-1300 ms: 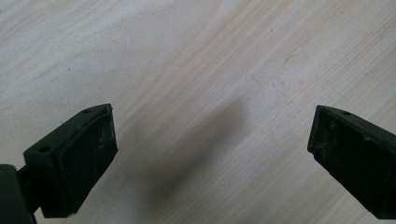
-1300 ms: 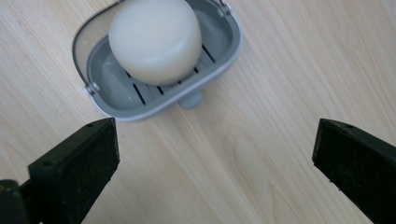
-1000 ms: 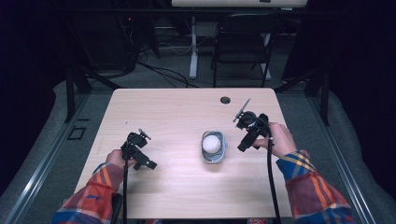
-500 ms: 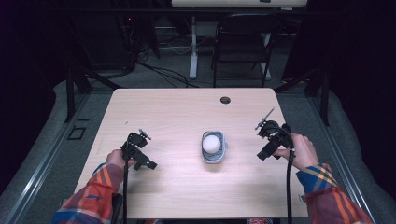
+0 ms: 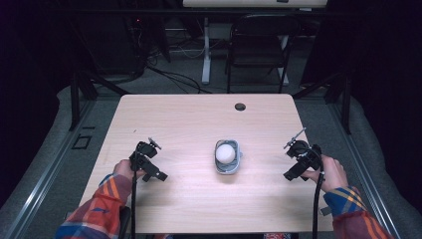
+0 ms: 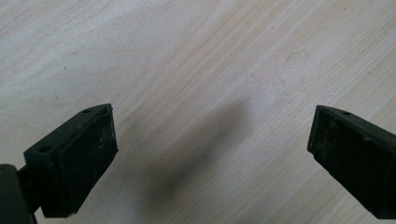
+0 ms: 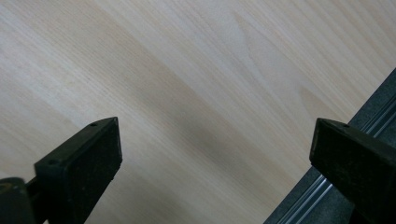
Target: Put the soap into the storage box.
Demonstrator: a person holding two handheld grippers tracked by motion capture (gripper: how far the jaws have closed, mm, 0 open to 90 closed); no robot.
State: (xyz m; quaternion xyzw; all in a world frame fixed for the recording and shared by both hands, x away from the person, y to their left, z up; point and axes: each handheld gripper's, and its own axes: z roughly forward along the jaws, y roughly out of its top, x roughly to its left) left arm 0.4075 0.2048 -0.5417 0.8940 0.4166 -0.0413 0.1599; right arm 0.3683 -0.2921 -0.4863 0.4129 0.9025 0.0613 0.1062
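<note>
A small grey bowl (image 5: 228,166) stands near the middle of the wooden table (image 5: 189,119), and a white ball (image 5: 225,153) rests in it. My left gripper (image 5: 151,172) hovers over the table's left part, well apart from the bowl. Its jaws stand wide open over bare wood in the left gripper view (image 6: 210,154). My right gripper (image 5: 293,174) is near the table's right edge, to the right of the bowl. In the right gripper view (image 7: 215,158) its jaws are also wide open with nothing between them, above wood and the table's edge.
A round cable hole (image 5: 240,106) sits at the far side of the table. Behind the table stand a dark chair (image 5: 259,45) and a white desk leg (image 5: 205,55). Grey floor with a metal rail (image 7: 299,205) runs past the right edge.
My right gripper has drawn away from the bowl, moving right and toward the table's right edge. The left gripper has stayed where it was. The ball lies still in the bowl.
</note>
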